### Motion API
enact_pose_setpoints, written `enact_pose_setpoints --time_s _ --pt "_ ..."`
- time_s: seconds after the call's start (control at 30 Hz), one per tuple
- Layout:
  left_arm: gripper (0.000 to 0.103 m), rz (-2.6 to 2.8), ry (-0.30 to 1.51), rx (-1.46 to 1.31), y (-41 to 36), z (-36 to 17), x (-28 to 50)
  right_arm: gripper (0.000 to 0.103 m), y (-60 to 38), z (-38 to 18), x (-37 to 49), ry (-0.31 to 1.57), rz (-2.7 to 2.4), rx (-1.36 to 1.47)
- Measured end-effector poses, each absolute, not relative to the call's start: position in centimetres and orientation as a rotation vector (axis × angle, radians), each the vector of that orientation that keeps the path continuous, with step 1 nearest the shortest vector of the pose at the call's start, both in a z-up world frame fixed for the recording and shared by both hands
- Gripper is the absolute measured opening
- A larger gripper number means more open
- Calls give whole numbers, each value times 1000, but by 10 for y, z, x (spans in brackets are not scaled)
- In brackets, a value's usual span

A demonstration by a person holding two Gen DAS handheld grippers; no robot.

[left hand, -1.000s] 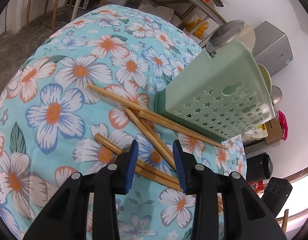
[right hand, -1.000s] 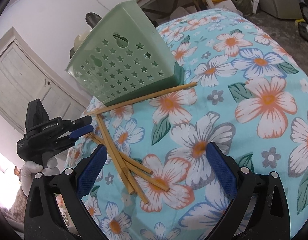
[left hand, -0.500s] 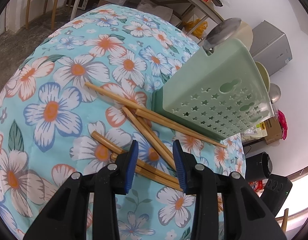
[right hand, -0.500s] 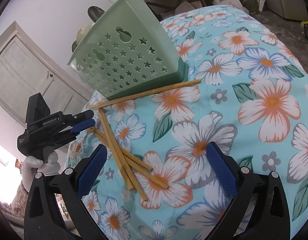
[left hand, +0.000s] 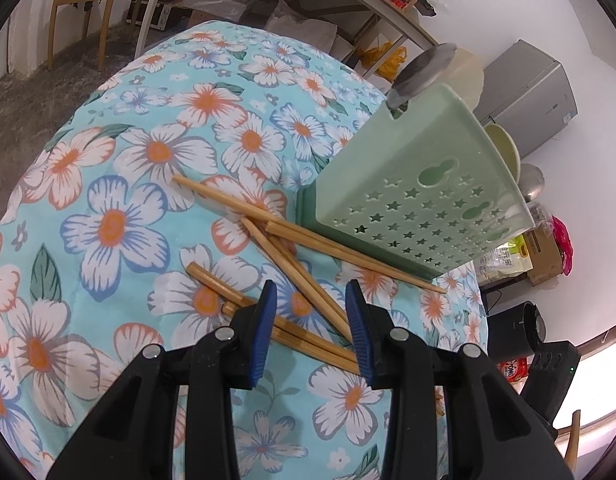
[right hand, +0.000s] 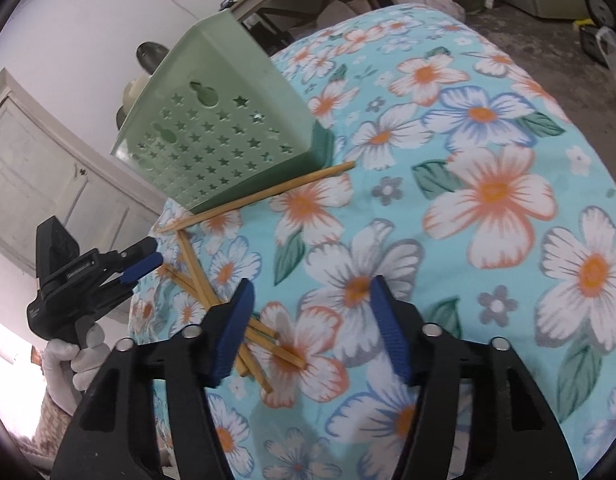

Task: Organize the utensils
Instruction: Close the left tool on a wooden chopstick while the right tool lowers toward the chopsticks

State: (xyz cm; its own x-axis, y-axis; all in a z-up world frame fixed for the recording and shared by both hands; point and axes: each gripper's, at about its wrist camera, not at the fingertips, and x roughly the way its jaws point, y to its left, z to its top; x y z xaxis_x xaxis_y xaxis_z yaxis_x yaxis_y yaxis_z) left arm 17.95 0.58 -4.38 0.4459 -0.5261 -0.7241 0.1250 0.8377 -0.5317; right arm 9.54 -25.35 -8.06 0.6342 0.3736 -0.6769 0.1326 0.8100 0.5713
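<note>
Wooden chopsticks (left hand: 308, 240) lie scattered and crossed on the flowered tabletop (left hand: 120, 184), beside a green utensil holder (left hand: 419, 200). Left gripper (left hand: 311, 320) hovers above them, jaws parted, gripping nothing. Right gripper (right hand: 311, 324) jaws closing, nothing between them, the chopstick ends just left.

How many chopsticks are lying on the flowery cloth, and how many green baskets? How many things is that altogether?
Chopsticks: 6
Green basket: 1
Total: 7
</note>
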Motion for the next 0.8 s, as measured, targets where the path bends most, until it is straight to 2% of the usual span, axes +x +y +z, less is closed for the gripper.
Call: enact_pose_setpoints --time_s 0.27,0.53,0.8 --pt "34 -443 1015 -436 12 -39 167 47 -246 -65 83 864 88 493" --pt "34 -463 1016 -435 9 -41 172 47 -232 -62 81 856 80 414" --pt "34 -451 1115 -583 9 -63 201 47 -230 -63 80 864 86 413"
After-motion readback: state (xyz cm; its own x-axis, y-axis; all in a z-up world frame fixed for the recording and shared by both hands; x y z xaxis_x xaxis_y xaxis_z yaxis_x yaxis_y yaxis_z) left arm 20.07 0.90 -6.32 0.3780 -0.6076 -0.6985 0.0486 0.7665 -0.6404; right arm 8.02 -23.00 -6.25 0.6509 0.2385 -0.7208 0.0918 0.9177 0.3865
